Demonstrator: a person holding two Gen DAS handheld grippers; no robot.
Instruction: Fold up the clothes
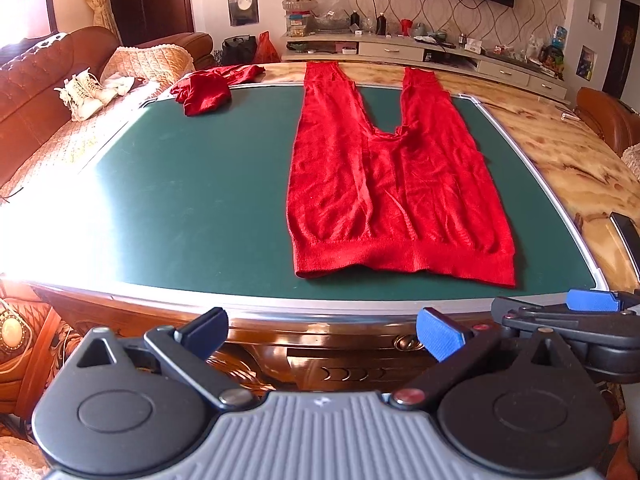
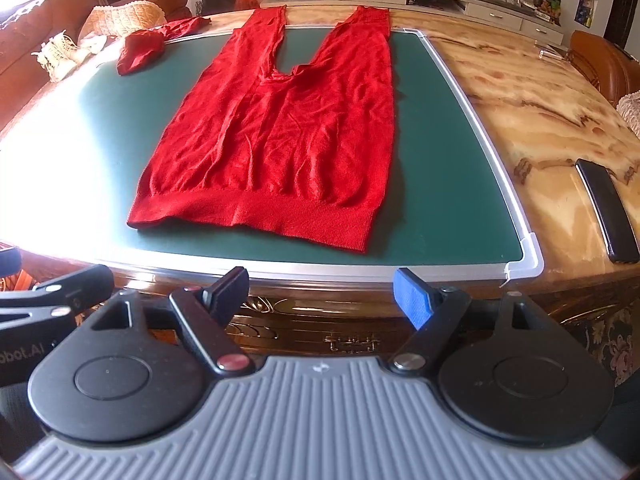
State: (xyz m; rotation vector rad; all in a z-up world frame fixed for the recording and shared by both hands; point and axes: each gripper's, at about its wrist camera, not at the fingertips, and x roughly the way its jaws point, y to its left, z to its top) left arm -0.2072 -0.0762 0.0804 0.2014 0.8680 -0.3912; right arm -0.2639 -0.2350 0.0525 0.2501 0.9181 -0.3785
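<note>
Two red garments on the green mat (image 2: 448,184): one pair of red knit pants (image 2: 276,140) laid flat right of centre, waistband near the front edge, legs over the far edge; one bunched red garment (image 2: 140,52) at the far left corner. Left half bare. Left gripper (image 1: 320,330) and right gripper (image 2: 320,292) both spread, empty, off the front edge. One black phone (image 2: 606,216) on the tabletop (image 2: 520,92), right.

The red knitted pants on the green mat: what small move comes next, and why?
Probably bring both open grippers, left gripper and right gripper, forward to the waistband of the red knitted pants. They lie flat on the green mat, unfolded, and neither gripper holds anything.
</note>
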